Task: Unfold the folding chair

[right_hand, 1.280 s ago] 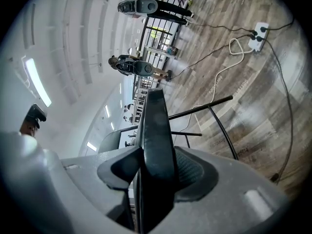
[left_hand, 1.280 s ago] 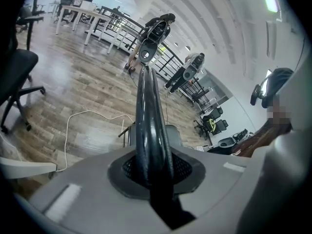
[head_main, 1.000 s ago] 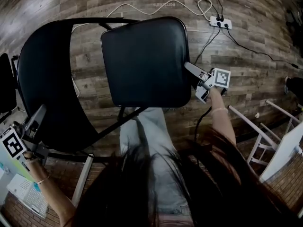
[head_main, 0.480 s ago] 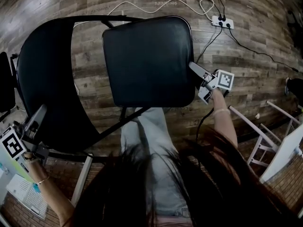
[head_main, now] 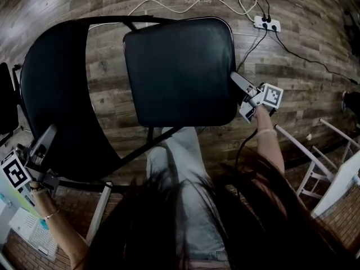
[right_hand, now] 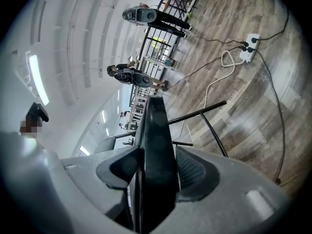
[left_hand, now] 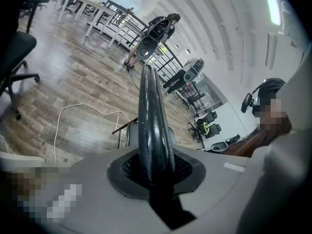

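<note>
The black folding chair stands below me in the head view, with its padded seat [head_main: 179, 72] in the middle and its curved backrest [head_main: 56, 94] at the left. My left gripper [head_main: 48, 133] is at the lower left, shut on the backrest's rim. In the left gripper view that black rim [left_hand: 152, 121] runs up from between the pads [left_hand: 192, 167]. My right gripper [head_main: 236, 81] holds the seat's right edge. Its jaws are opening, with the thick seat edge [right_hand: 156, 140] still between them and the pads [right_hand: 192, 172] against it.
A power strip [head_main: 264, 23] with black leads and a white cable [head_main: 185, 4] lie on the wood floor behind the chair. A white frame [head_main: 315, 156] stands at the right, and part of an office chair [head_main: 7, 97] shows at the left edge. The person's legs [head_main: 180, 162] are just in front of the seat.
The seat and the right gripper on its edge have shifted a little to the right. The left gripper and the backrest have stayed in place.
</note>
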{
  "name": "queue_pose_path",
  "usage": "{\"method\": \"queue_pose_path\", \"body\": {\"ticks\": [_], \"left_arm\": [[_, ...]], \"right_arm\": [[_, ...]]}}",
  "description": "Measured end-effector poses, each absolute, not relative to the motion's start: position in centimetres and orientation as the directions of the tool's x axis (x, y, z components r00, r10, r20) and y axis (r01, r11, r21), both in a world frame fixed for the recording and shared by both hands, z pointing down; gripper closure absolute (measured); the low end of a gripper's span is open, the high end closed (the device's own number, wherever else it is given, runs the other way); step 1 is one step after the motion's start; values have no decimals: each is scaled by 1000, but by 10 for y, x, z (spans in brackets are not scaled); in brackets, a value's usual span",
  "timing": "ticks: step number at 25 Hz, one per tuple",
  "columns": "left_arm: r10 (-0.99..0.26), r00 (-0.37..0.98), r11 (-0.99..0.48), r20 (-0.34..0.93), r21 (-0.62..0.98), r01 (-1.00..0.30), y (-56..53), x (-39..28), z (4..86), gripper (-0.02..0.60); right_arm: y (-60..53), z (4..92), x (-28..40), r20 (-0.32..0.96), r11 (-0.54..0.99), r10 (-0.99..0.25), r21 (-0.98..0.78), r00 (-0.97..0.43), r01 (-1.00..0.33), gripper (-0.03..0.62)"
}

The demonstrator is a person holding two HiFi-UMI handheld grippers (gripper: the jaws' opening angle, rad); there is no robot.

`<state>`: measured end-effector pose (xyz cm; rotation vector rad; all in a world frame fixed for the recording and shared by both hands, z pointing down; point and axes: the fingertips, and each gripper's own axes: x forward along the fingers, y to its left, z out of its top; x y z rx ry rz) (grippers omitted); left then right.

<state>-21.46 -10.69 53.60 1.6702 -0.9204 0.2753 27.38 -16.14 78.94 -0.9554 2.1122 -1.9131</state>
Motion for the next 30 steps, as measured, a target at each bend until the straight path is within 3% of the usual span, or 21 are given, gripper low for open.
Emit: {"method": "queue_pose_path", "body": {"ticks": [30], "left_arm": [[-388,669,-27,634,717,-696,-111,-153,526,503]], "right_arm": [[-166,819,316,315,6,-608,-916,-729,-401,364]]}}
